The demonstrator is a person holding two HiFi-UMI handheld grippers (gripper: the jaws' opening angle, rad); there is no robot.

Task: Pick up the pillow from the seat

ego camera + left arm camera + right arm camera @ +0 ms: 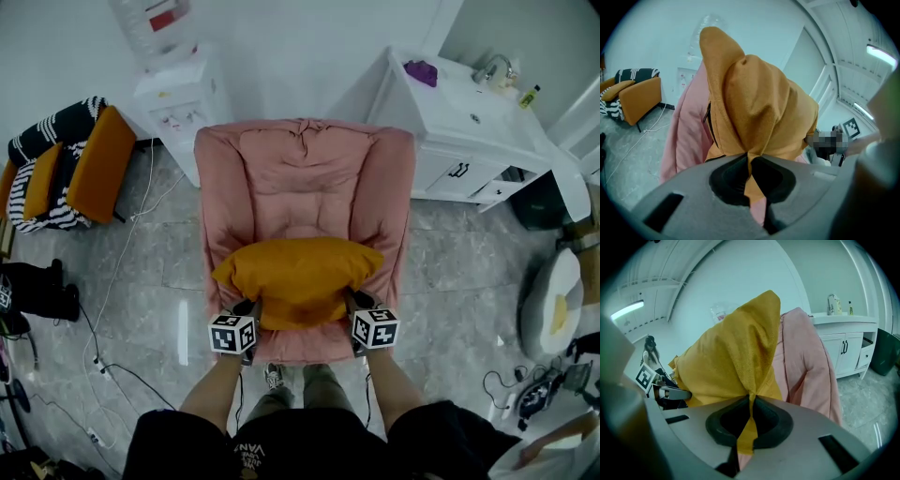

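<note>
Orange pillow (300,279), long axis 9-to-3 o'clock, spans both grippers equally: left gripper (250,309) clamps its 8 o'clock corner tight, right gripper (353,302) its 4 o'clock corner.

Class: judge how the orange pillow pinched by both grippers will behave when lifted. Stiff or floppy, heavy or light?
Probably floppy: the pillow bunches into a thin fold between the shut jaws of the left gripper. Likely light: such pinches by it and the right gripper seem enough to hold it. Its middle may sag.
</note>
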